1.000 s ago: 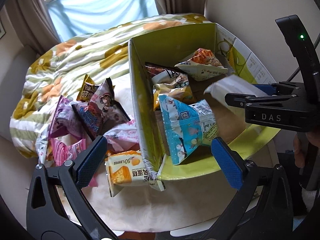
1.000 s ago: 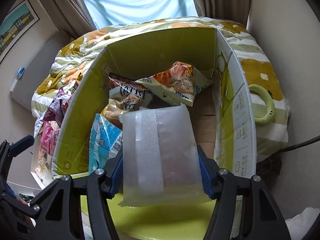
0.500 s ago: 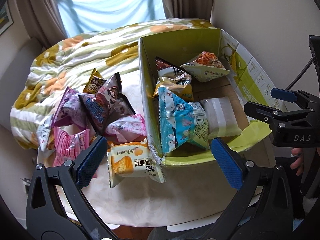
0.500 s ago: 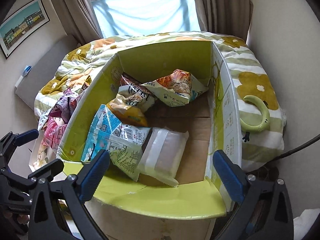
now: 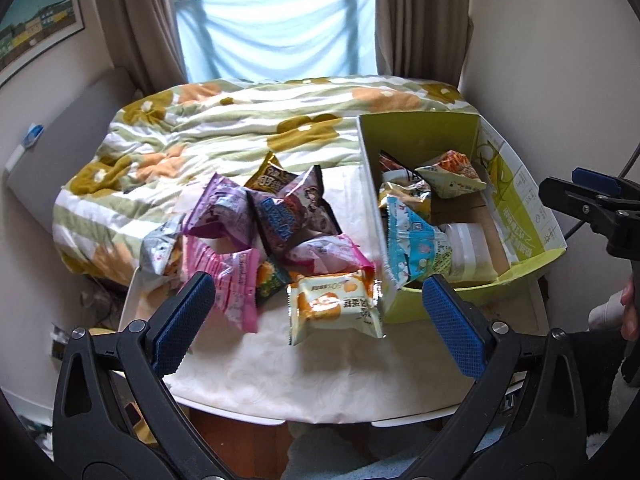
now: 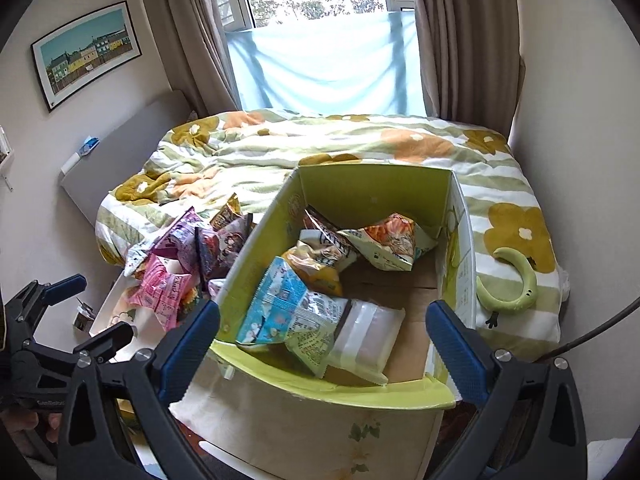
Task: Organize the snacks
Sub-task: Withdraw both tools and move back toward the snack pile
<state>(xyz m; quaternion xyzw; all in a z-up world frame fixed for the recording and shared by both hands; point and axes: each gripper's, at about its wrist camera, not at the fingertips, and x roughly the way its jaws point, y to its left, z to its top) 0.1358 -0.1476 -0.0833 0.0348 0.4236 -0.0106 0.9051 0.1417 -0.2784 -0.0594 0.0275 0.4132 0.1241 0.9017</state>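
A green cardboard box (image 6: 372, 196) (image 5: 416, 130) stands on the white table and holds several snack bags, among them a blue bag (image 6: 276, 304) and a clear white pack (image 6: 368, 340) (image 5: 470, 250). A pile of loose snack bags (image 5: 276, 216) lies on the table left of the box; an orange-and-white cake pack (image 5: 334, 306) lies nearest. My left gripper (image 5: 318, 326) is open and empty, above the table's front edge. My right gripper (image 6: 320, 344) is open and empty, held back from the box's near flap; it also shows in the left wrist view (image 5: 592, 200).
A bed with a flowered quilt (image 6: 320, 148) lies behind the table, under a window. A green crescent-shaped object (image 6: 516, 284) rests on the quilt right of the box. Walls stand close on both sides. The table's front edge (image 5: 320, 416) is near me.
My right gripper opened and let the clear white pack drop into the box, then pulled back and up. My left gripper also drew back, so more of the room shows.
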